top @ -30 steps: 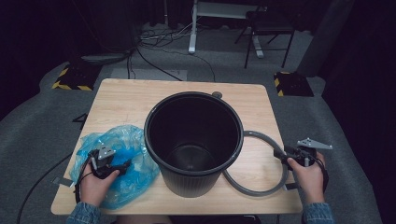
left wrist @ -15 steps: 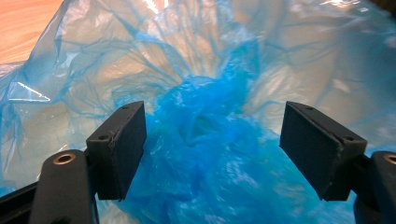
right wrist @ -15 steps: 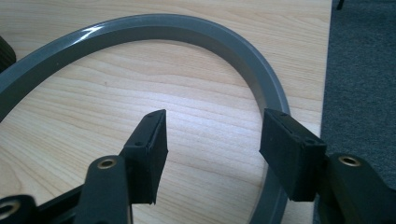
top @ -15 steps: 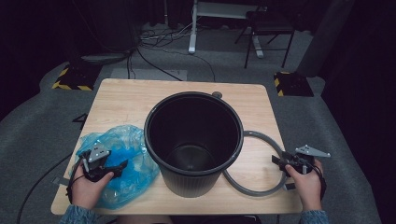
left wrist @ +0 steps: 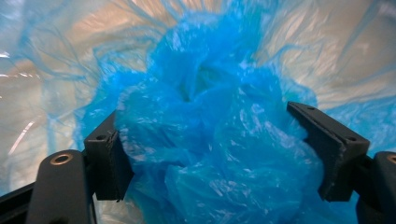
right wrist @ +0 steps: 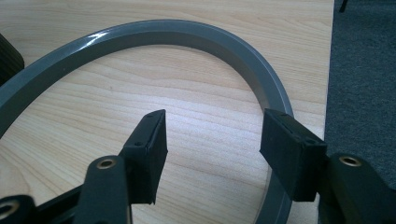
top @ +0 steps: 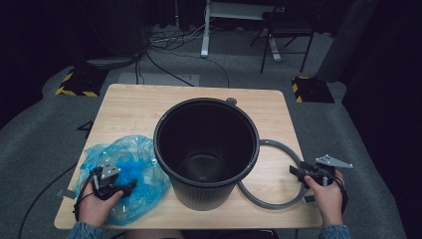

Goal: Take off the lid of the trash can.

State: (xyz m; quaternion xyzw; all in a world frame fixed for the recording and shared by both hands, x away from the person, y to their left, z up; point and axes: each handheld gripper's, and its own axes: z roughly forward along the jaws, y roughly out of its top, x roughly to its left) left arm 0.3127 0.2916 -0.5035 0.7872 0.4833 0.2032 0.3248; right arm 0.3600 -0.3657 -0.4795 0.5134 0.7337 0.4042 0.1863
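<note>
Straddling the crumpled blue bag (left wrist: 210, 154) with my left tongs (left wrist: 210, 154) spread, right tongs (right wrist: 212, 140) released over the grey ring (right wrist: 187, 35); film soft, slippery, so I'd pinch its bunched centre.

A light wooden table (top: 134, 112) on grey carpet carries a black bucket (top: 206, 149) at its middle, a crumpled blue plastic bag (top: 142, 169) left, a grey ring (top: 278, 199) right.
</note>
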